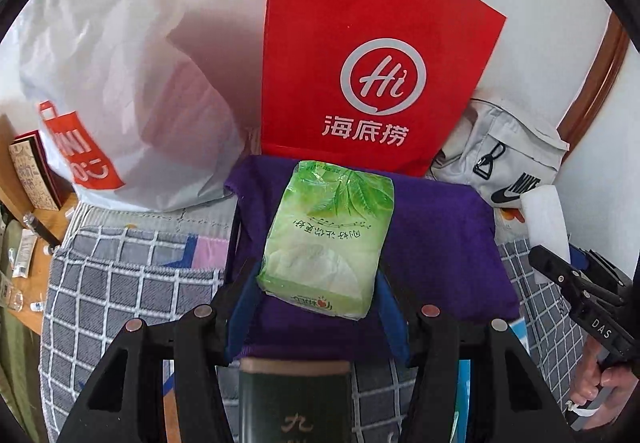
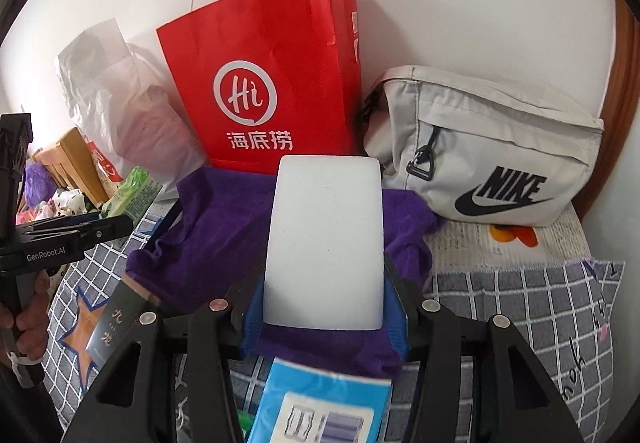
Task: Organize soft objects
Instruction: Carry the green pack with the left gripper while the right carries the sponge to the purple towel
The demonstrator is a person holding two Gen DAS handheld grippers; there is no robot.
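Note:
My left gripper (image 1: 318,289) is shut on a green soft tissue pack (image 1: 326,235), its blue pads pressing the pack's near end. The pack hangs over a purple cloth (image 1: 440,243) spread on the bed. My right gripper (image 2: 324,309) is shut on a white soft block (image 2: 326,239), also above the purple cloth (image 2: 216,235). Each gripper shows in the other's view: the right one (image 1: 560,275) at the right edge with its white block (image 1: 546,219), the left one (image 2: 108,227) at the left with the green pack (image 2: 134,193). A hand holds each.
A red paper bag (image 2: 272,63) stands against the wall behind the cloth, a white plastic bag (image 1: 120,83) to its left, a grey Nike bag (image 2: 500,163) to its right. A dark box (image 1: 296,403) and a blue pack (image 2: 320,403) lie on the checked bedding (image 1: 120,283).

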